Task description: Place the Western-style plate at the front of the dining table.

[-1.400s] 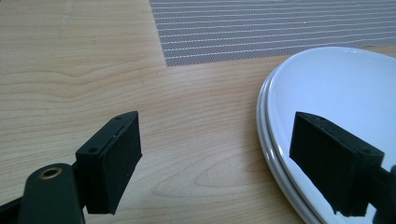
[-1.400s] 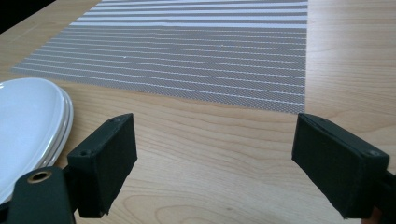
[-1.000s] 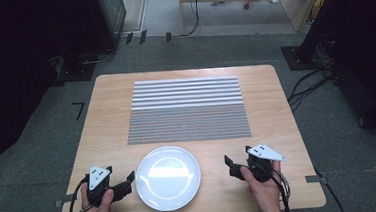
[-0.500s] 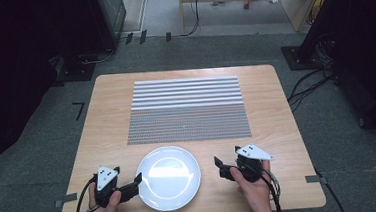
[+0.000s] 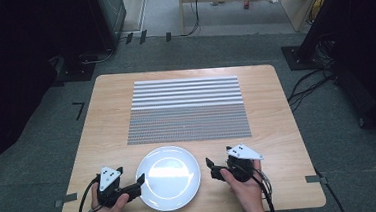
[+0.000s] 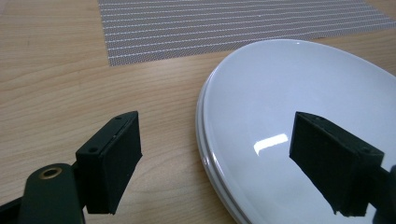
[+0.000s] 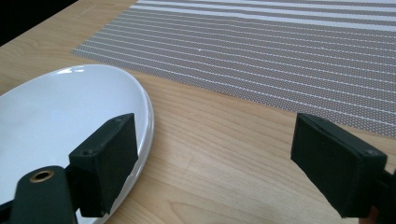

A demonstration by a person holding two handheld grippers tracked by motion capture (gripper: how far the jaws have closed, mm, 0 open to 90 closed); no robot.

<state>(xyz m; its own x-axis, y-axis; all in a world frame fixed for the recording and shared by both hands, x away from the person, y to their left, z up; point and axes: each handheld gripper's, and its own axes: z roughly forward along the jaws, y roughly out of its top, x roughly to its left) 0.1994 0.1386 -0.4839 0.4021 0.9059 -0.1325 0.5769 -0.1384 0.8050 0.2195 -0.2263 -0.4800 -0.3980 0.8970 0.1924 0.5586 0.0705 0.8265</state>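
Plate (image 5: 168,177) sits between both open tongs, left (image 5: 140,179) and right (image 5: 210,165), which have closed in on its rim, ready to grip.

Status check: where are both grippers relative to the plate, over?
Left gripper open, jaws straddling the white plate rim. Right gripper open, beside plate's right edge. Plate flat on table, near the striped mat. Nothing in the way.
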